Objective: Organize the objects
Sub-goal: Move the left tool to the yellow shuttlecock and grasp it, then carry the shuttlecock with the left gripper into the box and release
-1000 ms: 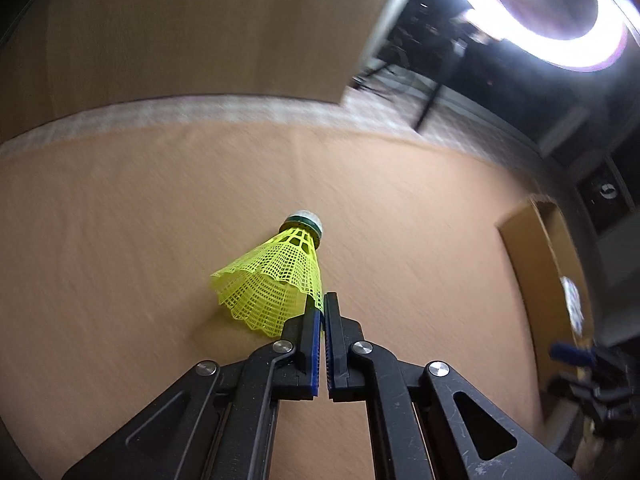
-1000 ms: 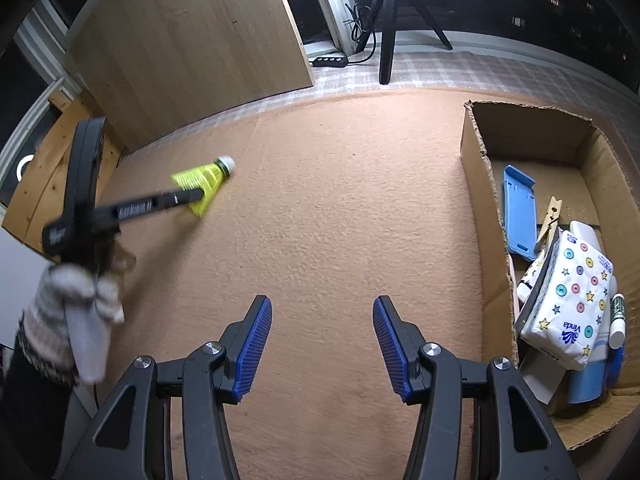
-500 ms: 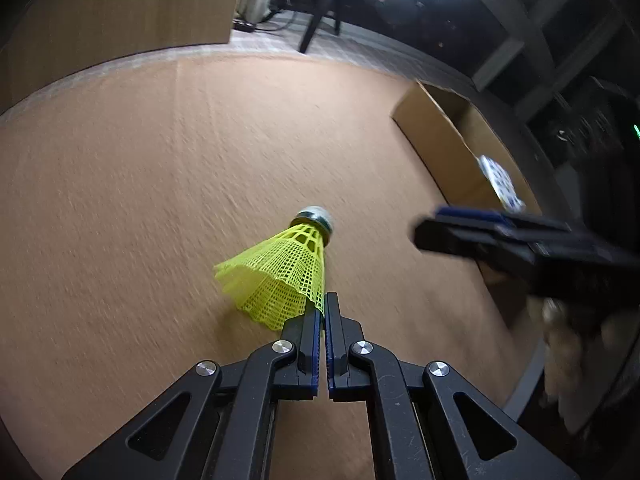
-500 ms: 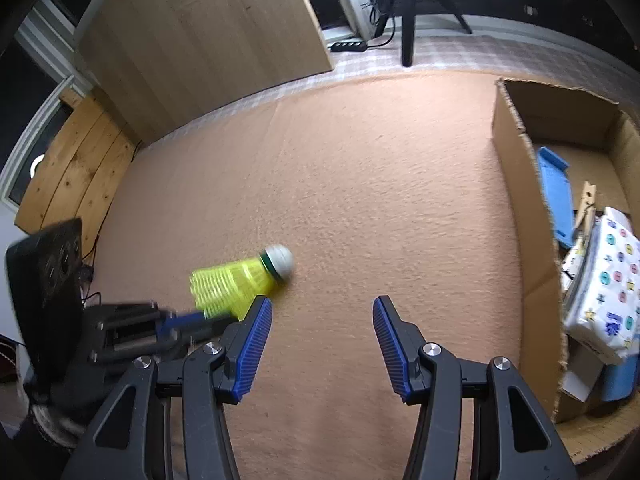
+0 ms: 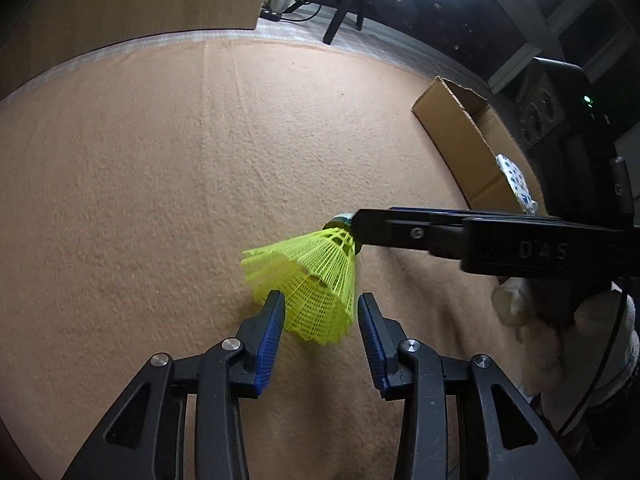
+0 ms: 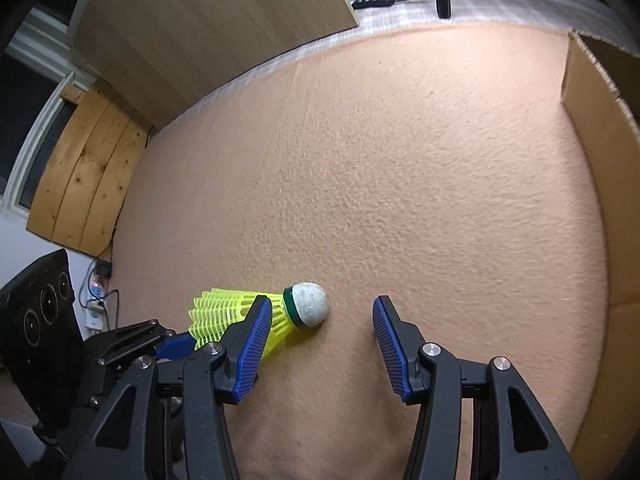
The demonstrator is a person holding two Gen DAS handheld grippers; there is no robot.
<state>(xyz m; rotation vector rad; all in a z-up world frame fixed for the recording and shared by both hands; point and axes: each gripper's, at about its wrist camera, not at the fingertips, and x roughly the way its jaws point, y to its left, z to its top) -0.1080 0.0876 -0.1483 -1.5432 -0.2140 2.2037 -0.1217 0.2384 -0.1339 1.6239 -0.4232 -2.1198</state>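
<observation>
With its fingers just parted, the left gripper (image 5: 320,320) offers the shuttlecock (image 5: 316,276); the open right gripper (image 6: 320,332) must close on its cork.

Neon-yellow shuttlecock (image 5: 316,276) with white cork tip lies sideways on the carpet.

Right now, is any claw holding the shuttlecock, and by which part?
No claw holds it. The left claw has just opened off the shuttlecock skirt; the right claw stands open around its head.
</observation>
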